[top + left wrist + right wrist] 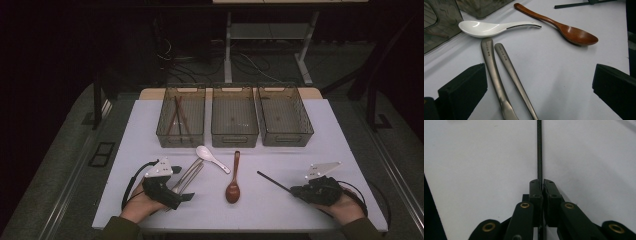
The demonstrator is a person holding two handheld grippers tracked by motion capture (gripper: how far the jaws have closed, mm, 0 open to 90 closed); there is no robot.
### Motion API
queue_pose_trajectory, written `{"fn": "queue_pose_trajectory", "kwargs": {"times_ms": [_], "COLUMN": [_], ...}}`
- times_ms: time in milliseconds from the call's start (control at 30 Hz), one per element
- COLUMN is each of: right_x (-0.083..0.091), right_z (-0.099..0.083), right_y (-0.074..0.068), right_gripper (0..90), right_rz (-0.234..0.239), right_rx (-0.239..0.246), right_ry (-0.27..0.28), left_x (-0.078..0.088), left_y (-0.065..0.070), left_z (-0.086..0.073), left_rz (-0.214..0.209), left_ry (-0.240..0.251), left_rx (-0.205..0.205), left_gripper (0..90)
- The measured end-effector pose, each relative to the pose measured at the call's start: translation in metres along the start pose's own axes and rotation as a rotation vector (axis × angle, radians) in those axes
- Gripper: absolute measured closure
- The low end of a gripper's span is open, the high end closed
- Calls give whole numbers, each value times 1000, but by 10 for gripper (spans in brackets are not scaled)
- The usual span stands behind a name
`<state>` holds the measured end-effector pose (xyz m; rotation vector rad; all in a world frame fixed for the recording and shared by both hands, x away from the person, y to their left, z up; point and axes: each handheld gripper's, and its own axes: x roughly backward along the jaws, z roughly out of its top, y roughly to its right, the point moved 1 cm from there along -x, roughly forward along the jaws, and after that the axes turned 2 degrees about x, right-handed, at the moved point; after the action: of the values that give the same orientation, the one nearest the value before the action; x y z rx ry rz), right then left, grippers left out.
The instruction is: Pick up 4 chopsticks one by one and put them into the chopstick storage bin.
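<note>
Gripping a thin black chopstick (274, 181), your right gripper (298, 190) sat low at the near right of the white table (325, 130); in the right gripper view the jaws were pinched together on the chopstick (539, 150), which ran straight out ahead of them across the bare surface. From the high view the stick angled away from the gripper toward the table's middle, its far tip lying clear of the wooden spoon (233, 181). Your left gripper (184, 196) rested at the near left with its jaws spread wide and nothing between the pads; two metal utensil handles (499, 72) lay side by side on the table between them, untouched. Just beyond the handles lay a white ceramic spoon (487, 28), and past it the wooden spoon (564, 27), bowl up. Three clear bins stood in a row at the far edge; the left bin (181, 116) held a pair of dark red chopsticks (176, 116).
</note>
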<state>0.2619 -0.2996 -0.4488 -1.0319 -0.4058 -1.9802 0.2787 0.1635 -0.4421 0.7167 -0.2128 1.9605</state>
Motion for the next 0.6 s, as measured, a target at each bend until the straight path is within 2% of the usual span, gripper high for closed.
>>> {"fn": "queue_pose_trajectory", "kwargs": {"times_ms": [167, 333, 600], "right_x": [1, 7, 10], "right_z": [2, 4, 10], "right_y": [2, 2, 3], "right_gripper": [863, 863, 863], "right_rz": [19, 31, 41], "right_rx": [-10, -21, -17], "right_ry": [5, 46, 66], "left_x": [0, 0, 0], "left_y": [0, 0, 0], "left_z": [0, 0, 0], "left_rz": [-1, 0, 1], "left_ry": [-1, 1, -2], "left_rx": [0, 1, -2], "left_gripper": [0, 0, 0]}}
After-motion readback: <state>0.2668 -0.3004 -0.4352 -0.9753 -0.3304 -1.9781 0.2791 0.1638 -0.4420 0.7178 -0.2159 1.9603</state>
